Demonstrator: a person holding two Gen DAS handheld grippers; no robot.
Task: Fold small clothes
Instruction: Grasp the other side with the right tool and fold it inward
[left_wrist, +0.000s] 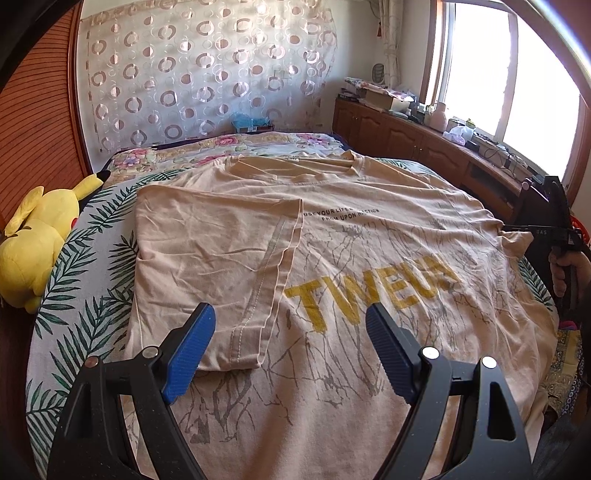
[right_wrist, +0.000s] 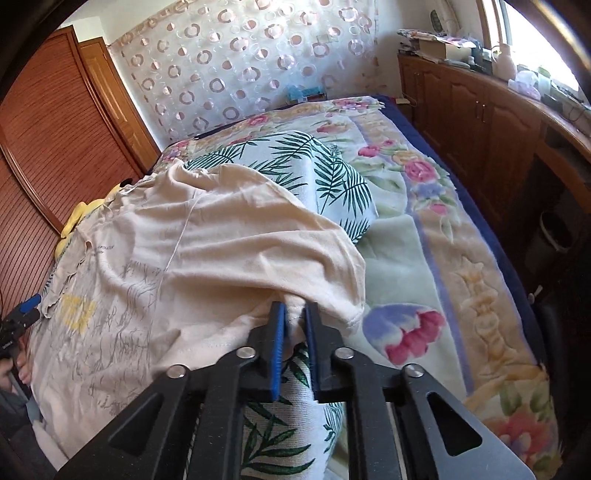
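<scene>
The small printed lines on the T-shirt (left_wrist: 369, 258), ahead of the left tool (left_wrist: 290, 332), are partly lost in a crease and cannot be fully read. Its hem is cut off by the lower picture edge beneath that tool. The sleeve fabric pinched in the right tool (right_wrist: 294, 314) is hidden between the pads, so the depth of the grip cannot be told. The yellow plush toy (left_wrist: 33, 243), far to the left, is cropped by the lens rim. Items on the cabinet top (left_wrist: 424, 110) ahead to the right are too small to be identified.

T-shirt (left_wrist: 369, 258) lies on the bed (right_wrist: 406, 229) — plush toy (left_wrist: 33, 240) left; cabinets (left_wrist: 399, 129) right.
</scene>
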